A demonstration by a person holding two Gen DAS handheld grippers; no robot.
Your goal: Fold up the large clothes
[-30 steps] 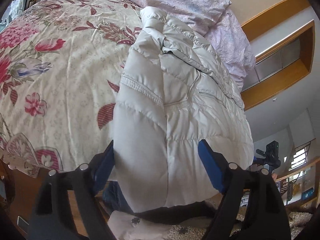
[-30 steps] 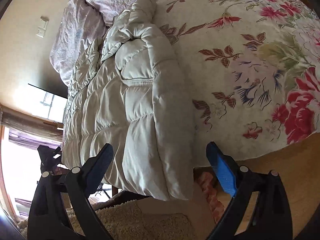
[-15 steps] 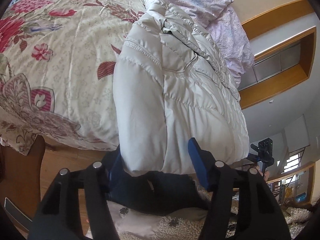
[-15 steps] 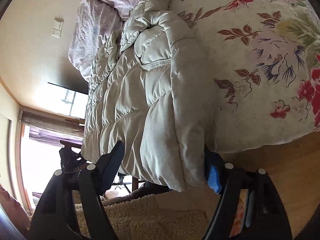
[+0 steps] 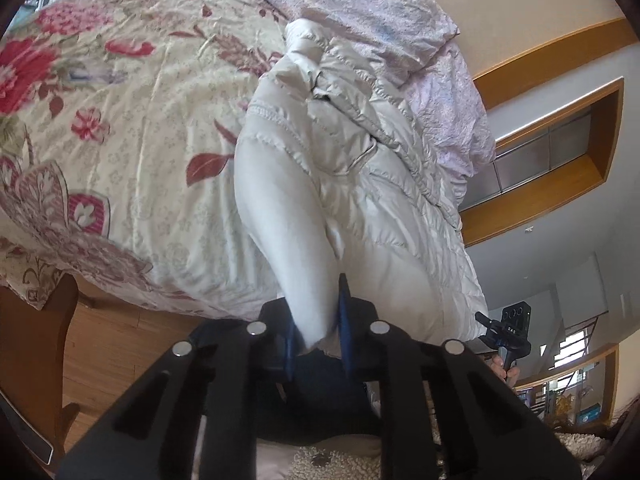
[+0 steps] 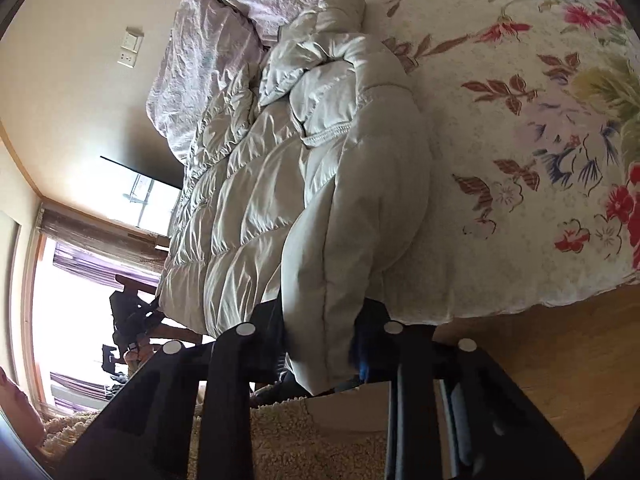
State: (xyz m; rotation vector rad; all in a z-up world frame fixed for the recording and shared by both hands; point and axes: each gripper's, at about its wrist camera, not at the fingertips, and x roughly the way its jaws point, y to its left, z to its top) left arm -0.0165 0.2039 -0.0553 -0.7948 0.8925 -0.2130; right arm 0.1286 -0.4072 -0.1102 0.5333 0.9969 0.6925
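A cream quilted puffer jacket (image 5: 344, 184) lies lengthwise on a floral bedspread (image 5: 132, 132), its hem hanging over the bed's near edge. My left gripper (image 5: 316, 332) is shut on one corner of the hem, the blue fingers pinching the fabric. In the right wrist view the same jacket (image 6: 280, 208) stretches away toward the pillows, and my right gripper (image 6: 324, 344) is shut on the other hem corner. The far collar end is bunched near the pillows.
Pink-lilac pillows (image 5: 372, 12) lie at the head of the bed. The floral bedspread (image 6: 520, 128) spreads beside the jacket. Wooden floor (image 6: 560, 352) and a shaggy cream rug (image 6: 288, 440) lie below the bed edge. A window (image 6: 80, 280) stands beyond.
Both grippers moved in onto the jacket's hem and closed on it; a second ago both were open in front of the hem.
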